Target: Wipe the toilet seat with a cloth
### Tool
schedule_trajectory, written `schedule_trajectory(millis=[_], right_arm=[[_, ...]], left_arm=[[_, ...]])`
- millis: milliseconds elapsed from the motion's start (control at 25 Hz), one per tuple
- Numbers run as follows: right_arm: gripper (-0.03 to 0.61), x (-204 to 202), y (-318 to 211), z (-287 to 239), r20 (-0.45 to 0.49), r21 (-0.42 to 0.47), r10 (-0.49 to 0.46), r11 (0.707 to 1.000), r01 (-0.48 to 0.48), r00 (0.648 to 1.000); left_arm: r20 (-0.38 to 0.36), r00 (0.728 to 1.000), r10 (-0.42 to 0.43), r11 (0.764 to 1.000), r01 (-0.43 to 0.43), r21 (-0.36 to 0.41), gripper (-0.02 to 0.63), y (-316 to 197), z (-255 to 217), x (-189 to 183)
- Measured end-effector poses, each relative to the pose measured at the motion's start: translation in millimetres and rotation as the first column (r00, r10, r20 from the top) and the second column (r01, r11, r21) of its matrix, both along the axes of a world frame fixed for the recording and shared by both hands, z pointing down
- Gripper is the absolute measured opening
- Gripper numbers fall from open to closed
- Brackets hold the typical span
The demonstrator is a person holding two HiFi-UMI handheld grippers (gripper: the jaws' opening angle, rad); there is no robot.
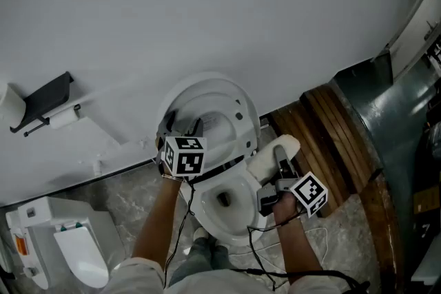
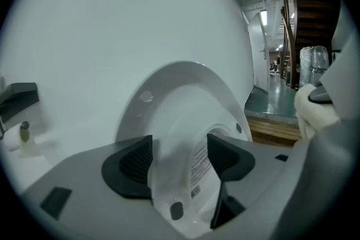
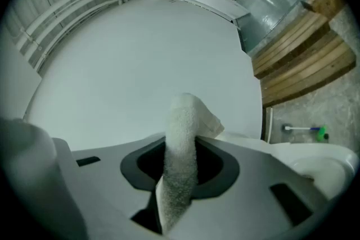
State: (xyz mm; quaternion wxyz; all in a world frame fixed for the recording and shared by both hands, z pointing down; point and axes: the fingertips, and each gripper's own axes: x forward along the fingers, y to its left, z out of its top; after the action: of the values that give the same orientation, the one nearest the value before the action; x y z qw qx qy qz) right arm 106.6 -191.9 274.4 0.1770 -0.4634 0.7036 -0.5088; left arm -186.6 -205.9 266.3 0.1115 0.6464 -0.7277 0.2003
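Looks along the right tongs [image 3: 180, 168], clamped on a white terry cloth [image 3: 183, 126] standing upright between them, folded top poking above. Faces a plain pale wall [image 3: 129, 64]. Catches wooden planks [image 3: 298, 59] at upper right, mottled stone floor [image 3: 332, 104] below them, a green-tipped stick [image 3: 304, 130] lying there, a white toilet rim [image 3: 323, 168] lower right.

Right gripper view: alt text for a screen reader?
The right tool is shut on a white terry cloth that sticks up between its jaws, against a plain white wall. To the right, wooden boards and part of the toilet show.
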Motion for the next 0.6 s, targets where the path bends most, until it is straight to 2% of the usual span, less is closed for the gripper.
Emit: schedule_trajectory(millis=[160,280,600], right_arm=[[0.1,8,0,-1,0.009,0.002,0.009,1.0,-0.009,1.0],[0.1,9,0,-6,0.024,0.012,0.008,1.0,-0.008,1.0],[0.1,18,3,-9,0.045,0.017,0.018,1.0,-0.018,0.999]], left_arm=[[0.019,1.0,-0.012,0.999,0.013,-0.053,0.308,-13,12,-3],[0.041,0.999,-0.027,0.998,0.029,-0.056,0.308,-14,13,-7],[0.033,0.999,-0.039,0.997,0.041,-0.069,0.295,-3,9,-1]])
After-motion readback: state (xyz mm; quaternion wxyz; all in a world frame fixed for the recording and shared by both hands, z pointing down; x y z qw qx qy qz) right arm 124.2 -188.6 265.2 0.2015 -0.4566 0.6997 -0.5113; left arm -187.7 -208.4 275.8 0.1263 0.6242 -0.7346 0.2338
